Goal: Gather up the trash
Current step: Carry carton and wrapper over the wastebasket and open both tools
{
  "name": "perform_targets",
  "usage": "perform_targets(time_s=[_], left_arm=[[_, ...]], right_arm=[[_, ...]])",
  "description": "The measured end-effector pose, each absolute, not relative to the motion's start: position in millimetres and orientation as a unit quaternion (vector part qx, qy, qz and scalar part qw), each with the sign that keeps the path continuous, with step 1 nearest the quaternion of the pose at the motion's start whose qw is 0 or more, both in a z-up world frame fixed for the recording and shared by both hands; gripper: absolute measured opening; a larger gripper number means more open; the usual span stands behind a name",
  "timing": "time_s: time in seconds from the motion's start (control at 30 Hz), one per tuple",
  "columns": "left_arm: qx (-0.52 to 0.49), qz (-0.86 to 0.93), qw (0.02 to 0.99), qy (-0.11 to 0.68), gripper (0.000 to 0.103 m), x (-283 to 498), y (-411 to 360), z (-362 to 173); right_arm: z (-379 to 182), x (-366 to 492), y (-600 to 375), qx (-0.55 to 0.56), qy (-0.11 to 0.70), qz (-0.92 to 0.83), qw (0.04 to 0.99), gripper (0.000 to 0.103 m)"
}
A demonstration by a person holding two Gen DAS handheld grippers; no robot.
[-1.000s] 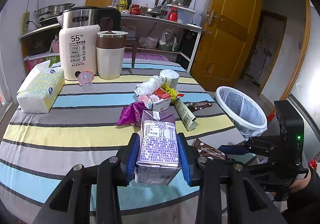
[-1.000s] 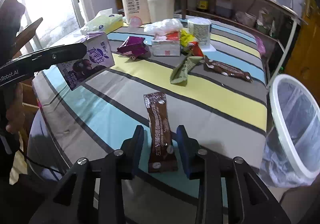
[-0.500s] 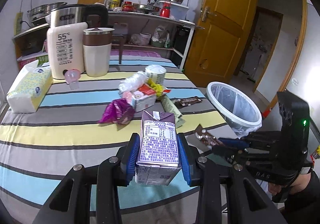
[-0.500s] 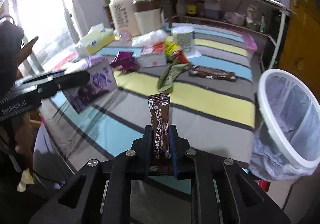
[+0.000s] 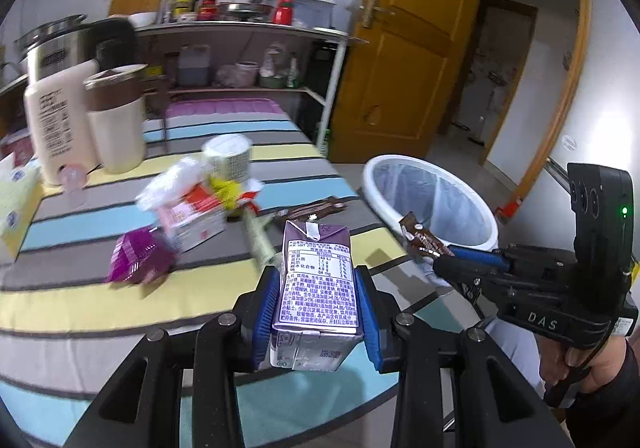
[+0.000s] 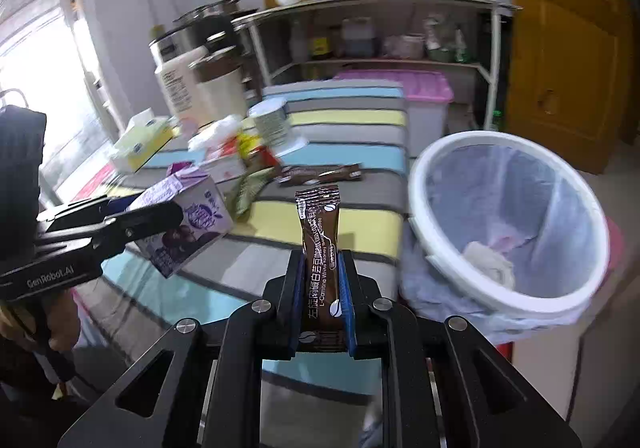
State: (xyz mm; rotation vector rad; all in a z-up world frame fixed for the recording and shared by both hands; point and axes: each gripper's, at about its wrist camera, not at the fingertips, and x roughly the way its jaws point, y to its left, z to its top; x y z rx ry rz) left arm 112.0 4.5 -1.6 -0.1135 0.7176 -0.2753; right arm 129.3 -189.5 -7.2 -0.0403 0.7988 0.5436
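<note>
My left gripper [image 5: 318,302] is shut on a purple milk carton [image 5: 318,288] and holds it above the striped table's near edge; the carton also shows in the right wrist view [image 6: 188,220]. My right gripper [image 6: 322,284] is shut on a brown coffee sachet [image 6: 320,236], held upright just left of the white trash bin [image 6: 504,224]. In the left wrist view the sachet [image 5: 420,238] sits at the bin's [image 5: 432,200] near rim. More trash lies mid-table: a purple wrapper [image 5: 136,258], a pink-and-red box [image 5: 192,218], a green sachet [image 5: 258,238], a brown sachet [image 5: 316,208].
A paper cup [image 5: 228,160], a cream kettle [image 5: 60,128], a brown-topped mug [image 5: 116,120] and a tissue pack [image 5: 12,204] stand on the table's far side. A shelf of kitchenware [image 5: 248,48] is behind. The bin holds some crumpled paper [image 6: 488,260].
Both grippers have lifted and swung right toward the bin. The right gripper closed on the brown sachet and raised it off the table. The left still holds the carton.
</note>
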Motion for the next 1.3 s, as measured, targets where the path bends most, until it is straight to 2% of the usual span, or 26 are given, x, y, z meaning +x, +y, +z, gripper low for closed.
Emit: perform_targets(time_s=[0.53,1.3], left_arm=[[-0.026,-0.216,0.912,0.346,0.038,178,-82,8],[-0.006,-0.266,0.886,0.38,0.038,250,-152,-20]], right_arm=[[-3,161,-281,0.017,0.38,0.151,0.912,0.017],[-26,201,-319,0.04,0.407,0.103,0.907,0.019]])
